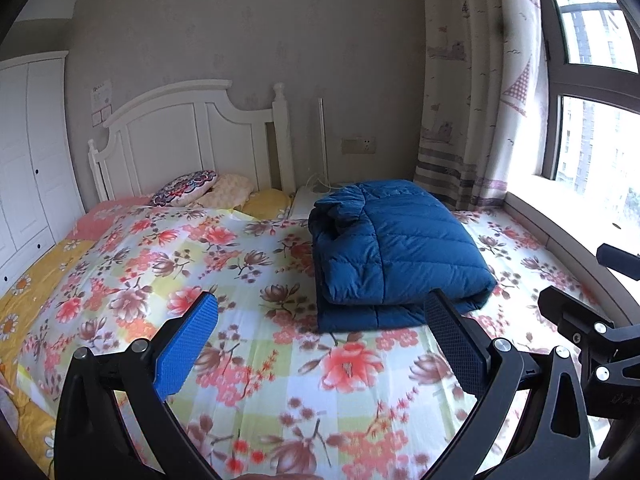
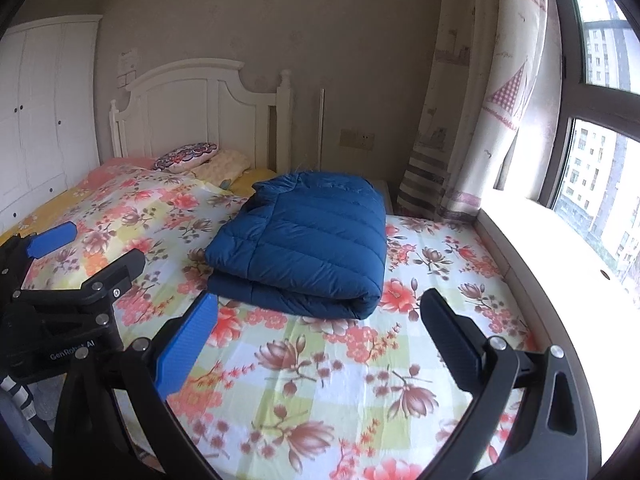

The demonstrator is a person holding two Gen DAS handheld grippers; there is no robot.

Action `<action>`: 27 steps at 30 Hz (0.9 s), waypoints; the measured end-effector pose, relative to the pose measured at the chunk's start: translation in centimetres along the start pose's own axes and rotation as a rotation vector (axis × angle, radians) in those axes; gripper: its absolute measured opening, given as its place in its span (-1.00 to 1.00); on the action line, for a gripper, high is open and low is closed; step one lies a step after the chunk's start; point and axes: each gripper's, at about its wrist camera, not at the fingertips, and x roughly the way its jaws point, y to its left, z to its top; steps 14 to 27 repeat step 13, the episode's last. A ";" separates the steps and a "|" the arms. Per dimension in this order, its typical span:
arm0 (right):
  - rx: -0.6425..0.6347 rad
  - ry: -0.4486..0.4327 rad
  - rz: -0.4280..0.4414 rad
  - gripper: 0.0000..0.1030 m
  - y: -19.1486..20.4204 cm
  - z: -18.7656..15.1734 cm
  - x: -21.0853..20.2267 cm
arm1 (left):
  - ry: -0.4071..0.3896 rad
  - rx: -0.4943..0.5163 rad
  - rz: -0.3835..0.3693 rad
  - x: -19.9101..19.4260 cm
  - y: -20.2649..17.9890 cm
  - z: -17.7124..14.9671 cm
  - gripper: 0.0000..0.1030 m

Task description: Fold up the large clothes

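Observation:
A blue quilted down jacket [image 1: 396, 248] lies folded into a thick rectangle on the floral bedsheet [image 1: 240, 360], toward the window side. It also shows in the right wrist view [image 2: 308, 248]. My left gripper [image 1: 324, 320] is open and empty, held just short of the jacket's near edge. My right gripper [image 2: 320, 320] is open and empty, also just short of the jacket's near fold. The right gripper shows at the right edge of the left wrist view [image 1: 592, 320]. The left gripper shows at the left of the right wrist view [image 2: 80, 256].
A white headboard [image 1: 188, 132] and pillows [image 1: 188, 190] stand at the far end of the bed. A white wardrobe [image 1: 24, 152] is at the left. A curtain [image 1: 472, 80], a window sill [image 2: 560, 248] and a window are at the right.

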 end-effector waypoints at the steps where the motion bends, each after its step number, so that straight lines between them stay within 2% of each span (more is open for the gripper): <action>1: 0.009 0.004 0.003 0.95 -0.2 0.2 0.6 | 0.001 -0.003 -0.003 0.5 0.1 0.3 0.91; 4: 0.018 0.027 0.008 0.95 -0.5 0.8 2.8 | -0.020 -0.029 -0.004 2.5 0.5 0.8 0.91; 8: 0.009 0.055 0.011 0.95 -1.4 1.3 5.8 | 0.114 -0.001 -0.054 7.8 2.6 1.7 0.91; 11: 0.008 0.072 -0.022 0.95 -4.7 1.9 8.1 | 0.249 -0.037 -0.036 13.5 8.6 2.3 0.91; 13: 0.015 0.095 -0.101 0.95 -9.5 2.3 9.7 | 0.309 -0.083 0.042 17.4 14.8 3.1 0.91; 27: 0.015 0.095 -0.101 0.95 -9.5 2.3 9.7 | 0.309 -0.083 0.042 17.4 14.8 3.1 0.91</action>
